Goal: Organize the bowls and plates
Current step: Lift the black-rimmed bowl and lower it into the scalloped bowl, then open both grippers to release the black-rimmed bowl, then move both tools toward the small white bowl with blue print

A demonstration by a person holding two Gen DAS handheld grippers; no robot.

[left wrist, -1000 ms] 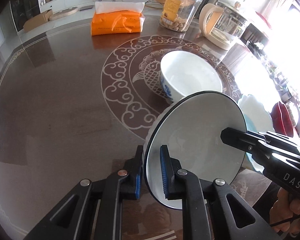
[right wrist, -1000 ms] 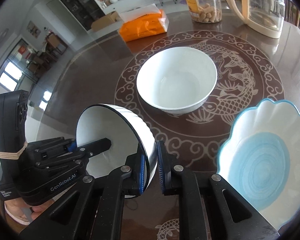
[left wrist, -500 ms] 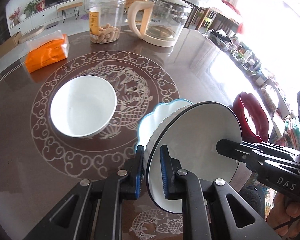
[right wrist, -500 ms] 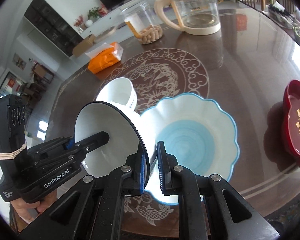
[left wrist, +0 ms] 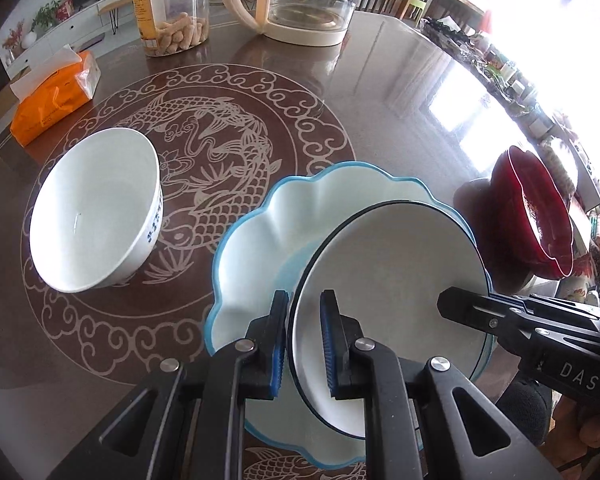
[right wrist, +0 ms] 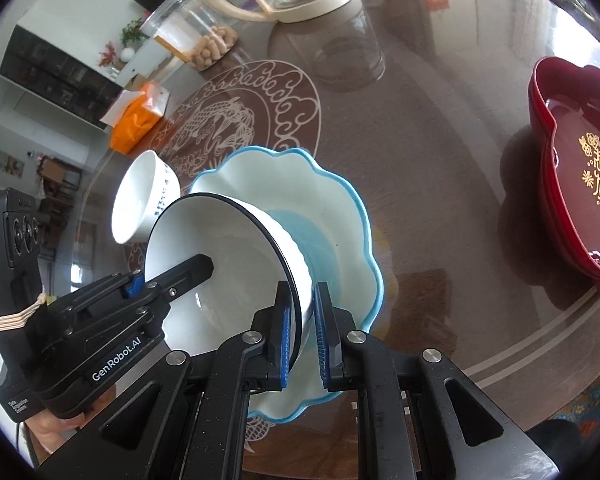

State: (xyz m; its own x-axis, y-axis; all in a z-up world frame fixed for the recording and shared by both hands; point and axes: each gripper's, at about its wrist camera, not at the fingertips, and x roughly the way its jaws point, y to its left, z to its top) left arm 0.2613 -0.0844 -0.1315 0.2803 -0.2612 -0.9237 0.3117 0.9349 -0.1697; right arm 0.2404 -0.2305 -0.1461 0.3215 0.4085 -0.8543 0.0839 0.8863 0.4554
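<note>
A white bowl with a thin black rim (left wrist: 388,280) (right wrist: 228,256) hangs tilted over a scalloped blue-edged plate (left wrist: 300,216) (right wrist: 340,216). My left gripper (left wrist: 303,340) is shut on its near rim. My right gripper (right wrist: 303,336) is shut on the opposite rim, and shows in the left wrist view (left wrist: 460,308). A plain white bowl with blue marks (left wrist: 92,208) (right wrist: 140,196) stands on the table to the left of the plate. A red lacquer dish (left wrist: 536,216) (right wrist: 572,168) sits to the right.
The brown glass table (left wrist: 380,92) bears a fish pattern. At its far side stand an orange tissue pack (left wrist: 52,100), a clear jar of biscuits (left wrist: 172,12) and a glass kettle (left wrist: 300,0). The table edge runs close on the right.
Both grippers have carried the black-rimmed bowl to the right, from beside the plain white bowl to over the scalloped plate, and lower toward it.
</note>
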